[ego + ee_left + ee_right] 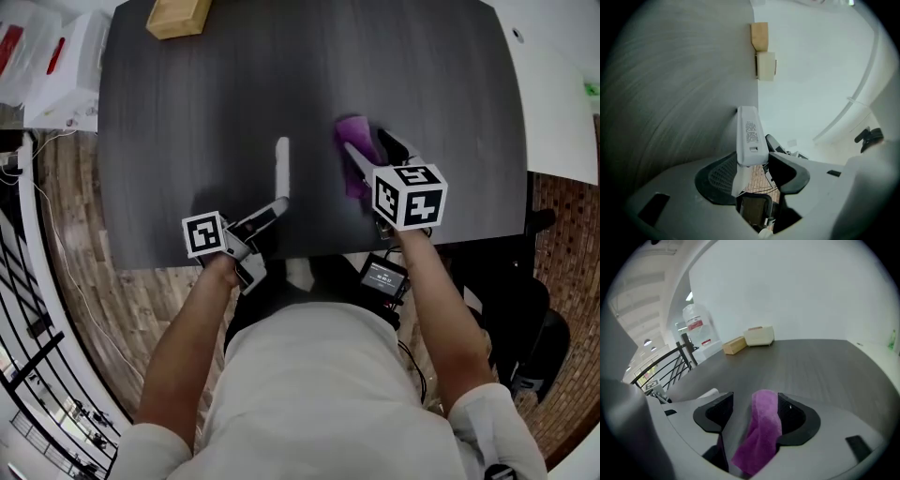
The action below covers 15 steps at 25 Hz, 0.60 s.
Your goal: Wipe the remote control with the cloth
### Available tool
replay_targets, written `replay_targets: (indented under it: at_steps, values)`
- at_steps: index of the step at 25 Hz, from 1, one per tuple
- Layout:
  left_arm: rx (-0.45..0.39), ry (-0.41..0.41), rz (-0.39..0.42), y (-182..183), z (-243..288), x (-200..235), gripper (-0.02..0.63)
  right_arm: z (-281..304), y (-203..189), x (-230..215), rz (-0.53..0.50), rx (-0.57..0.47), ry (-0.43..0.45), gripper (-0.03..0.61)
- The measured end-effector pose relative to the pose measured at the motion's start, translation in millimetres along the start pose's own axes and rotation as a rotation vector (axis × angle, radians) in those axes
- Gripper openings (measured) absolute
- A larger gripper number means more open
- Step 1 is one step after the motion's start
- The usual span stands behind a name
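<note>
A slim white remote control (282, 167) is held over the dark table (187, 112), its near end clamped in my left gripper (274, 208). The left gripper view shows the remote (750, 136) standing out between the two pads, label side toward the camera, with the left gripper (752, 171) shut on it. To its right a purple cloth (352, 142) hangs at my right gripper (375, 155). In the right gripper view the cloth (764, 427) drapes against the right pad, with a gap to the left pad; the right gripper (757, 416) stands open.
A wooden block (178, 14) and a cream box (759, 335) sit at the table's far edge. White packages (56, 66) lie off the table to the left, beside a black railing (670, 364). The near table edge is close to the person's body.
</note>
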<state>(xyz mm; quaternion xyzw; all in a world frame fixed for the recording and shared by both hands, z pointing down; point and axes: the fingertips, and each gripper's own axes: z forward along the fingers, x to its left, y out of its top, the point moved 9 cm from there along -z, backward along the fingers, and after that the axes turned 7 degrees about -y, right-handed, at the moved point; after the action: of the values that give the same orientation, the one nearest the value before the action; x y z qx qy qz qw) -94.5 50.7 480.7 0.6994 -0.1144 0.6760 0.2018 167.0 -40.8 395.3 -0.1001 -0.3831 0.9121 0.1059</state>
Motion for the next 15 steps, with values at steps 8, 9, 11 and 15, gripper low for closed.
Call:
replay_targets:
  at_steps: [8, 9, 11, 15]
  values:
    - [0.057, 0.037, 0.075, 0, 4, 3, 0.21, 4, -12, 96, 0.217, 0.115, 0.334, 0.272]
    - [0.076, 0.049, 0.107, 1, 5, 3, 0.211, 12, -19, 102, 0.243, 0.174, 0.33, 0.272]
    - [0.12, 0.08, 0.153, 0, 8, 2, 0.211, 24, -28, 110, 0.262, 0.266, 0.303, 0.26]
    - [0.18, 0.118, 0.192, 1, 14, -1, 0.21, 34, -27, 115, 0.244, 0.336, 0.278, 0.11]
